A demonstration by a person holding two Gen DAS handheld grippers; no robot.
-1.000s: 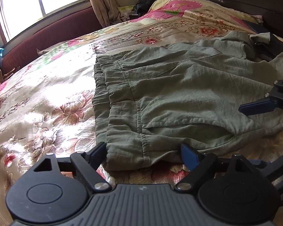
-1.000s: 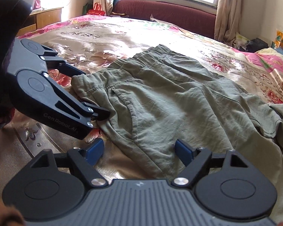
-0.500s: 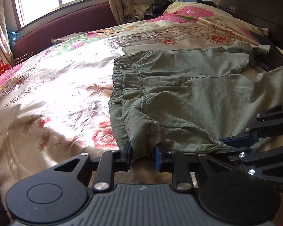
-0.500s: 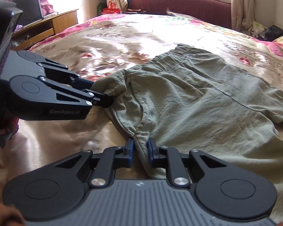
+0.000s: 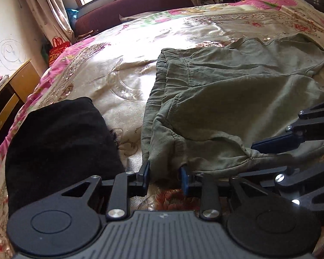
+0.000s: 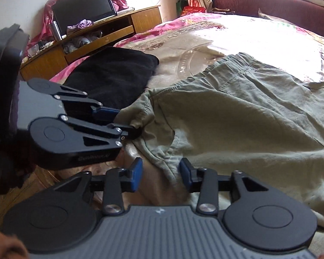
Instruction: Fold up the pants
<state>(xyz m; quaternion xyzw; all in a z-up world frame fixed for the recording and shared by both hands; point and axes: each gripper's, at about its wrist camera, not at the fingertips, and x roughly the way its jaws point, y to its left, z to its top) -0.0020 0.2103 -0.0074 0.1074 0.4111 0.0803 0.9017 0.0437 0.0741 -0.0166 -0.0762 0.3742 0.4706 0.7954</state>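
Note:
Olive green pants [image 5: 237, 99] lie spread on the floral bedspread [image 5: 123, 49], waistband toward the window. In the left wrist view my left gripper [image 5: 164, 178] is open, its blue pads either side of the near waist corner, which bunches between them. In the right wrist view my right gripper [image 6: 161, 173] is open too, with the pants' [image 6: 237, 116] near edge lying between its pads. The left gripper [image 6: 123, 118] shows there at the left, at the waist corner. The right gripper's fingers [image 5: 276, 140] show at the right of the left wrist view.
A folded black garment [image 5: 60, 142] lies on the bed left of the pants; it also shows in the right wrist view [image 6: 112, 75]. A wooden TV stand [image 6: 92, 36] with a monitor stands beyond the bed's left side. A maroon bench [image 5: 136, 2] runs under the window.
Both grippers were shut on the pants' near edge half a second ago and have now opened. The views have swung left, bringing the black garment into sight.

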